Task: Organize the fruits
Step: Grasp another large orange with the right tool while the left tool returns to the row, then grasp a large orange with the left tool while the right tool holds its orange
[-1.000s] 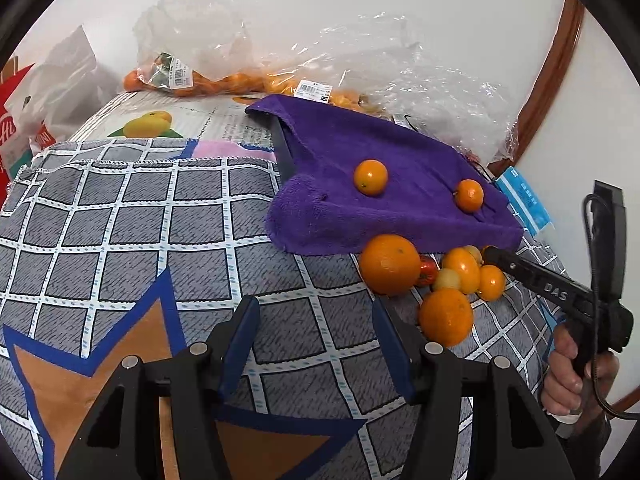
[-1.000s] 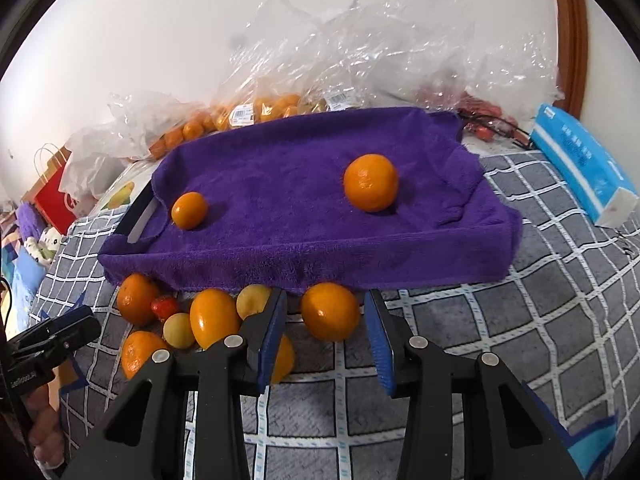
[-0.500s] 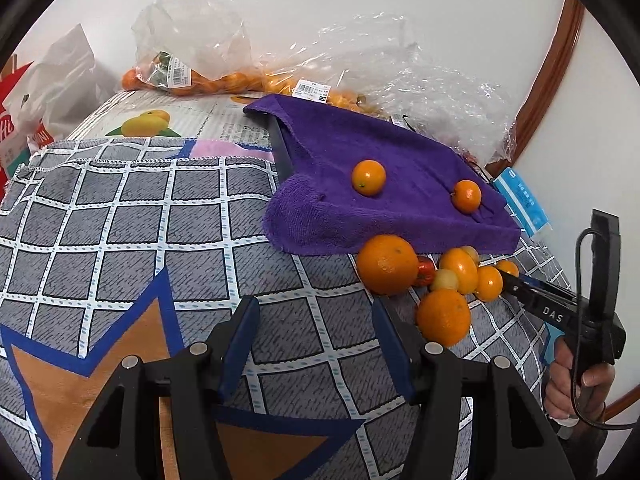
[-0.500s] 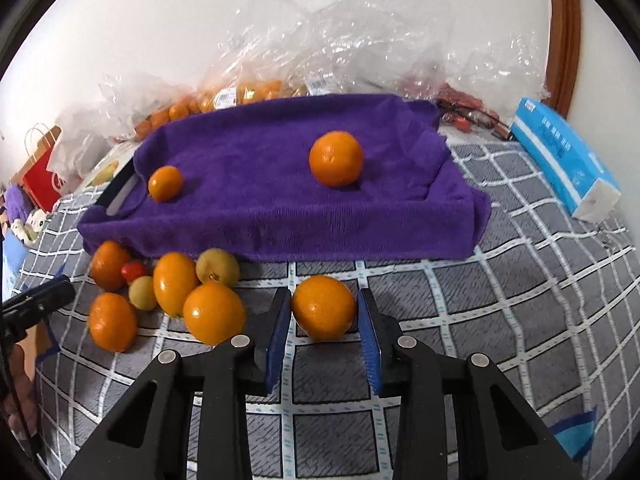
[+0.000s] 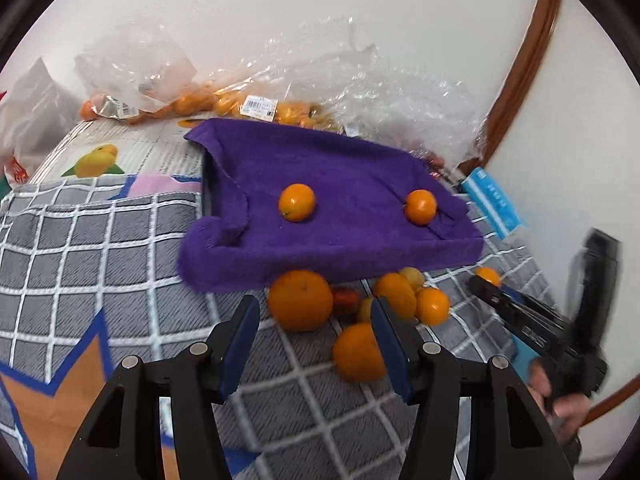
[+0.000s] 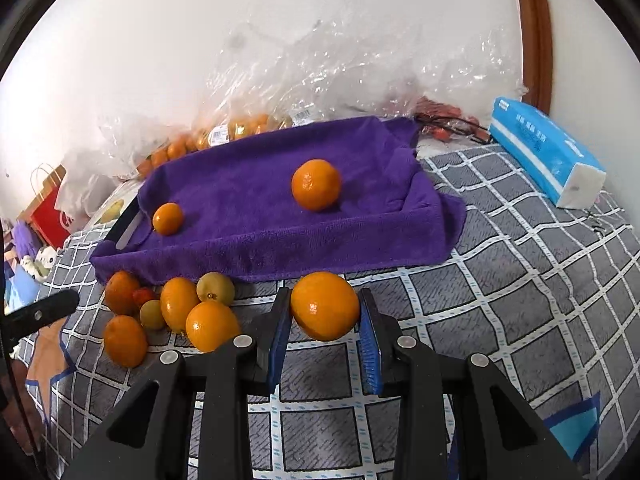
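- Checked blanket (image 6: pixel 520 300): grey with white grid lines; it carries every item below. Whether a bed or a bench lies beneath cannot be told.
- Purple towel (image 6: pixel 260 200): draped over a tray, the landmark for this legend. Two oranges rest on it, a larger one (image 6: pixel 316 185) toward its right side and a smaller one (image 6: pixel 168 219) near its left edge.
- Clear plastic bags (image 6: pixel 320 80): piled behind the purple towel against the white wall, with bagged oranges showing through.
- Blue tissue pack (image 6: pixel 548 150): right of the purple towel, well apart from the fruit.
- Right hand-held gripper (image 6: pixel 325 320): in front of the purple towel's near edge; its blue pads stand closed against both sides of a large orange (image 6: pixel 325 306), gripping it.
- Left hand-held gripper (image 5: pixel 312 332): in front of the purple towel's left corner; jaws spread wide, holding nothing, with a big orange (image 5: pixel 300 300) just beyond the fingertips.
- Loose fruit cluster (image 6: pixel 176 312): oranges, small yellow-green fruits and one small red fruit, touching one another just in front of the purple towel's left front edge.
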`<state>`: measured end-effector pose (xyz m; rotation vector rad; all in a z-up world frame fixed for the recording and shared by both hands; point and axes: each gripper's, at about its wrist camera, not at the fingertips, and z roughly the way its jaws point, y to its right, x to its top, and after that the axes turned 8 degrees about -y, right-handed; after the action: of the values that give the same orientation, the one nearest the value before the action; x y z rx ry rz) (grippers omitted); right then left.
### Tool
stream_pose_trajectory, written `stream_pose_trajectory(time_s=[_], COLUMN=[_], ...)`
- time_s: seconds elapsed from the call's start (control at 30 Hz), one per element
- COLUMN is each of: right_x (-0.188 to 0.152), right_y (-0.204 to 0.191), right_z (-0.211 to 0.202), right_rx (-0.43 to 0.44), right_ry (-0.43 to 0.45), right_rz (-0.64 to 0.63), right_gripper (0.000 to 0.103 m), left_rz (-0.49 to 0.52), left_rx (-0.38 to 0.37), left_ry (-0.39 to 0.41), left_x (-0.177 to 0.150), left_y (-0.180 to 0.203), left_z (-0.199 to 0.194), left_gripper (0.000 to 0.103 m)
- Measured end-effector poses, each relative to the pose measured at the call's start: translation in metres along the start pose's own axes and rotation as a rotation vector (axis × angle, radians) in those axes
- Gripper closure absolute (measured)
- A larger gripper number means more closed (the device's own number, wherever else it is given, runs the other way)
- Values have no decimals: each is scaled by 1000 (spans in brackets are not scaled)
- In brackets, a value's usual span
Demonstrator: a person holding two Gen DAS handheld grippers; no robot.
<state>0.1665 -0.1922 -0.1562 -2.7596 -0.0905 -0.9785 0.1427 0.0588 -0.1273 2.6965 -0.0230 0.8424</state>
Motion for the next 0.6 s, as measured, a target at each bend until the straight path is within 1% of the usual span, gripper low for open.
stream_pose_trajectory(time_s=[0.1, 0.17, 0.23, 0.27, 0.3, 0.33, 0.43, 0.53, 0.6], right_x=[-1, -1, -1, -1, -1, 0, -1, -2, -2], right_y=[3, 4, 4, 4, 4, 3, 0, 2, 3], right_z=[-1, -1, 0, 0, 0, 1, 0, -2, -1], right_rx=[16, 17, 20, 22, 23, 21, 16, 18, 17], right_ry=[1, 1, 1, 2, 1, -1, 2, 7, 6], right_rz=[11, 14, 14, 13, 12, 7, -3, 3, 9], right_gripper=[70, 70, 70, 70, 70, 70, 70, 70, 70], left_rz=[-30, -35, -51, -66, -76, -80, -75, -99, -113], left_rx=[14, 46, 53, 45, 42, 32, 19, 15, 59], left_ry=[-17, -9, -2, -3, -8, -3, 0, 11, 17], left_x=[4, 2, 1, 1, 0, 0, -1, -3, -5], left_y=[1, 0, -3, -5, -8, -9, -11, -18, -24], left_z=[14, 20, 22, 24, 25, 26, 25, 11, -2], left_gripper=[48, 49, 54, 61, 63, 63, 64, 64, 64])
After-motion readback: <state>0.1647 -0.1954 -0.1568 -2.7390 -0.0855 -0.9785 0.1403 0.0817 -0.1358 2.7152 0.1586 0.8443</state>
